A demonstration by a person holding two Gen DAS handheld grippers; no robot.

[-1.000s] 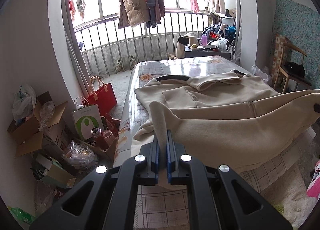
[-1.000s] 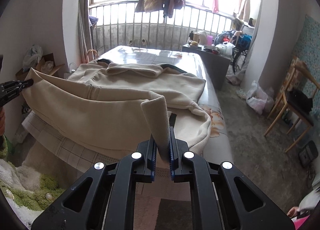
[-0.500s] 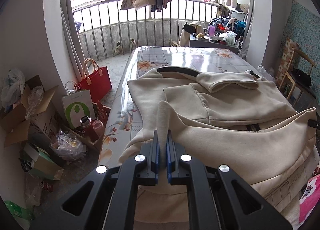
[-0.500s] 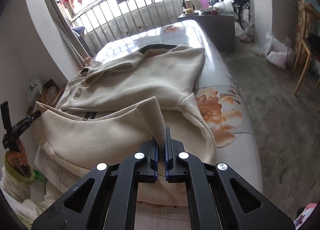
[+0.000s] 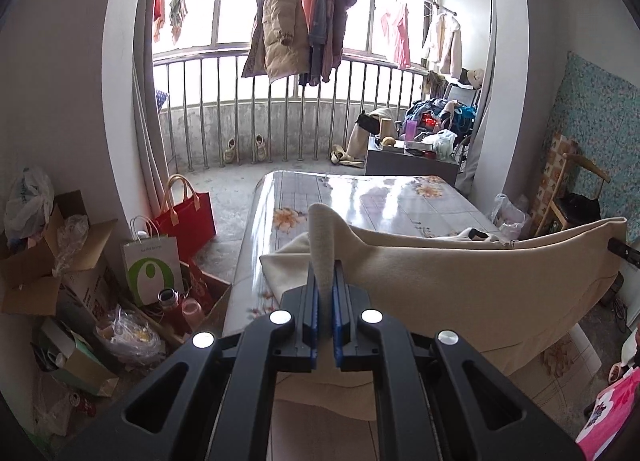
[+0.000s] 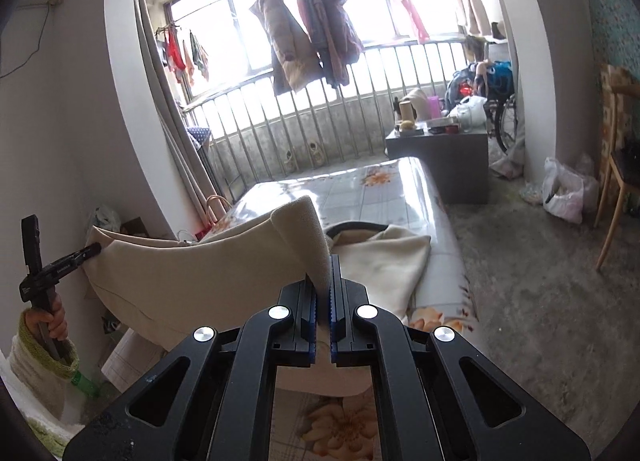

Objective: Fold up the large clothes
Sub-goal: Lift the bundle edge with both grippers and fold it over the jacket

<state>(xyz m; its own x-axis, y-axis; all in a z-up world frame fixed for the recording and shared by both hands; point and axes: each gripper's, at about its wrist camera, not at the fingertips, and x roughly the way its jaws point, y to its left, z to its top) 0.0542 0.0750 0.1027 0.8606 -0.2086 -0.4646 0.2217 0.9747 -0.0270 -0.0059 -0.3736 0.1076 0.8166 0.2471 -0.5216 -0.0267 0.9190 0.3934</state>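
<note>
A large cream fleece garment (image 5: 460, 285) lies on a table with a glossy floral cover (image 5: 380, 201). My left gripper (image 5: 326, 281) is shut on the garment's bottom hem at its left corner. My right gripper (image 6: 323, 281) is shut on the hem at the right corner (image 6: 304, 237). The hem is lifted and stretched taut between the two grippers, above the rest of the garment (image 6: 380, 261). The right gripper's tip shows at the far right of the left wrist view (image 5: 622, 251). The left gripper and the hand holding it show at the left of the right wrist view (image 6: 52, 273).
Cardboard boxes, paper bags (image 5: 154, 265) and bottles crowd the floor left of the table. A grey cabinet (image 6: 444, 153) stands beyond the table's far end. A wooden chair (image 5: 576, 201) stands at the right wall. Coats (image 5: 276, 29) hang at the barred window.
Both grippers have lifted the hem higher and tilted upward. The raised fabric now hides most of the garment body that showed before.
</note>
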